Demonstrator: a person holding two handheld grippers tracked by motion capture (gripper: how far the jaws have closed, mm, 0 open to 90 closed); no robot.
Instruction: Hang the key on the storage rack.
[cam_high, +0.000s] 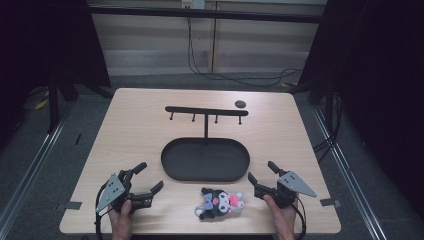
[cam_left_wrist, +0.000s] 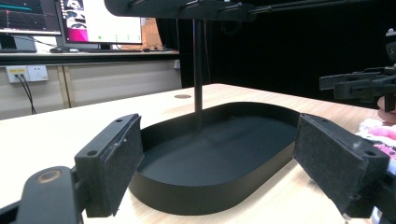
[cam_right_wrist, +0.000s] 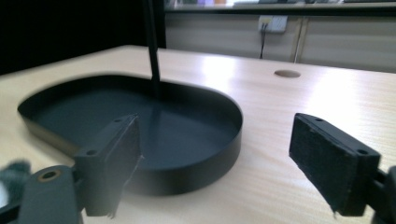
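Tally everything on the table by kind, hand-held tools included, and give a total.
Black stand with oval tray and hook bar: 1
Plush toy: 1
Hand-held tools: 2, the left tool and the right tool, both open
Total: 4

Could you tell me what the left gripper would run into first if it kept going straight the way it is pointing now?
Most likely the near rim of the black oval tray, which lies straight ahead between the open jaws of the left gripper. Beyond the rim, the stand's upright pole sits on nearly the same line.
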